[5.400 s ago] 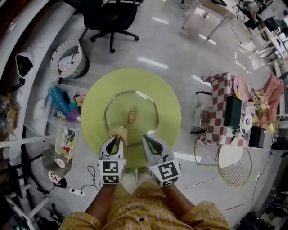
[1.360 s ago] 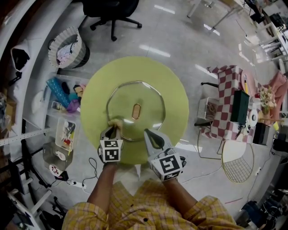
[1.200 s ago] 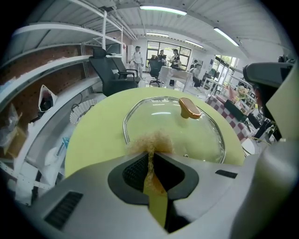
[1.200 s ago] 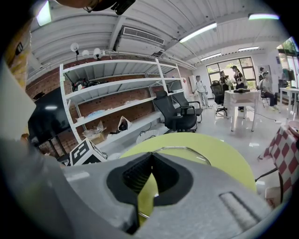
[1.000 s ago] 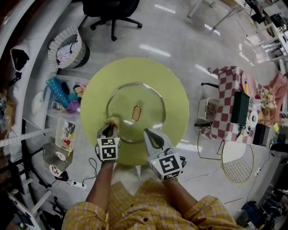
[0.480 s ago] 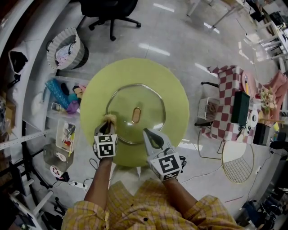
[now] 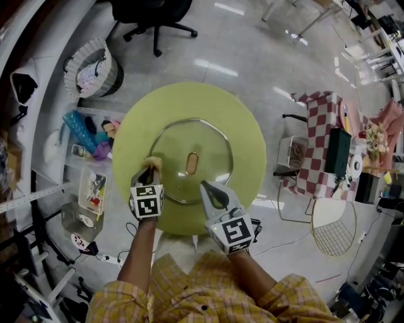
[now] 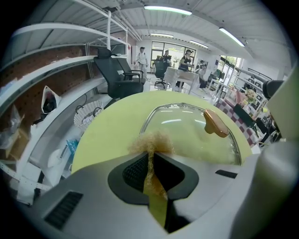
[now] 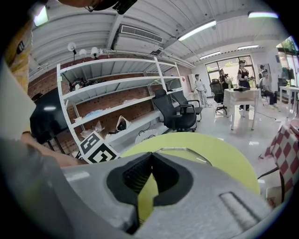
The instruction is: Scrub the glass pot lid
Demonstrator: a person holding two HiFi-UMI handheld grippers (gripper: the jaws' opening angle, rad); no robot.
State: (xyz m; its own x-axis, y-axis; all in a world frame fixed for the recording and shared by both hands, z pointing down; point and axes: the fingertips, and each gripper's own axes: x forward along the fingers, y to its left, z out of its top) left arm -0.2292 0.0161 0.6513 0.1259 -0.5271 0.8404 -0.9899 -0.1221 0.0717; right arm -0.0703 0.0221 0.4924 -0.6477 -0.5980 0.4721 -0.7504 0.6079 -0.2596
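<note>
A glass pot lid (image 7: 189, 161) with a tan knob (image 7: 192, 163) lies on the round yellow-green table (image 7: 246, 135). In the left gripper view the lid (image 8: 191, 130) and its knob (image 8: 216, 123) lie ahead to the right. My left gripper (image 7: 150, 169) is shut on a tan fibrous scrubber (image 7: 153, 163), whose tuft (image 8: 152, 141) rests at the lid's left rim. My right gripper (image 7: 208, 190) is shut with nothing in it, at the lid's near rim; in its own view the jaws (image 9: 148, 161) meet above the table, and the lid's rim (image 9: 180, 151) shows beyond.
A black office chair (image 7: 151, 16) and a white basket (image 7: 95, 72) stand beyond the table. A clear bin of clutter (image 7: 88, 142) sits on the floor at left. A checkered table (image 7: 315, 154) with items and a wire stool (image 7: 331, 230) are at right.
My left gripper has carried the scrubber along the lid's left rim, away from me and slightly leftward. The right gripper has stayed at the near rim.
</note>
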